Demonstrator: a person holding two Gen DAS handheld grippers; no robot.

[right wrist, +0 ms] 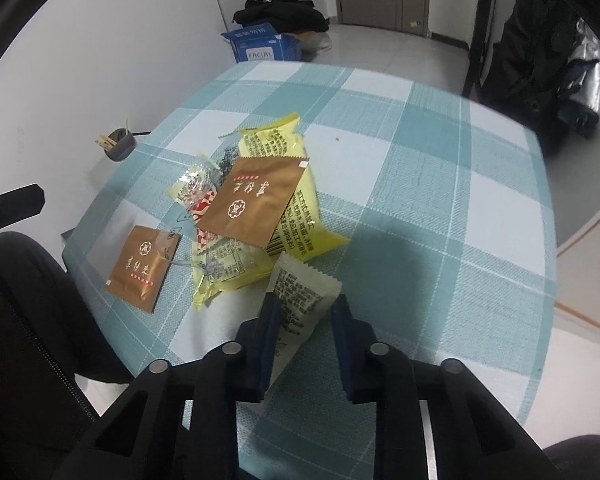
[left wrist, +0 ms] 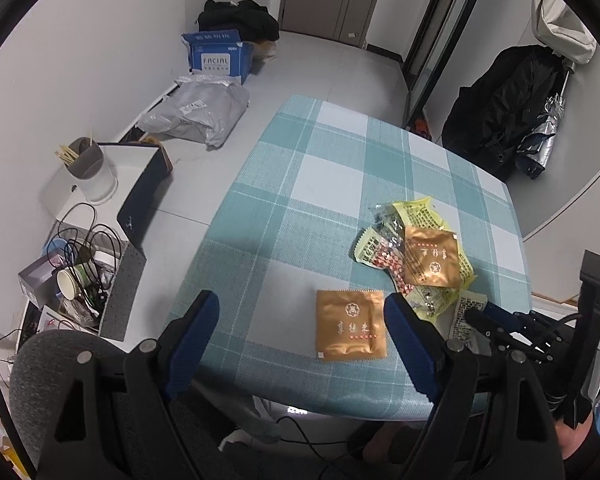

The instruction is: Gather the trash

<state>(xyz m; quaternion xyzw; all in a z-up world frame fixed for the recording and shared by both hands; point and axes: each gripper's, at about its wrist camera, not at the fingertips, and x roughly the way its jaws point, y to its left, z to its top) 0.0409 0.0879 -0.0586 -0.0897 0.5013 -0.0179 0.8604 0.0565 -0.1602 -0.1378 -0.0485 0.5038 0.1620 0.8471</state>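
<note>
While the left gripper [left wrist: 302, 320] hovers with its jaws spread wide and empty over the near edge of the checked counter [left wrist: 340, 148], a lone gold sachet [left wrist: 350, 324] lies flat between its fingers, apart from the rest of the litter. Right of it sits the heap: a second gold sachet [right wrist: 256, 200] on top of a yellow wrapper [right wrist: 300, 216], with a crumpled clear film [right wrist: 200, 184] at the heap's left side. Farther right, the right gripper [right wrist: 305, 332] straddles a pale wrapper [right wrist: 300, 300] at the near side of the heap, its jaws parted and seemingly not yet pinching. The risks look plain: thin, flat foil may slide along the cloth instead of lifting, the pale wrapper could slip out if caught only at its corner, and the clear film overlapping the lone sachet might drag along or spill off the counter's near edge.
</note>
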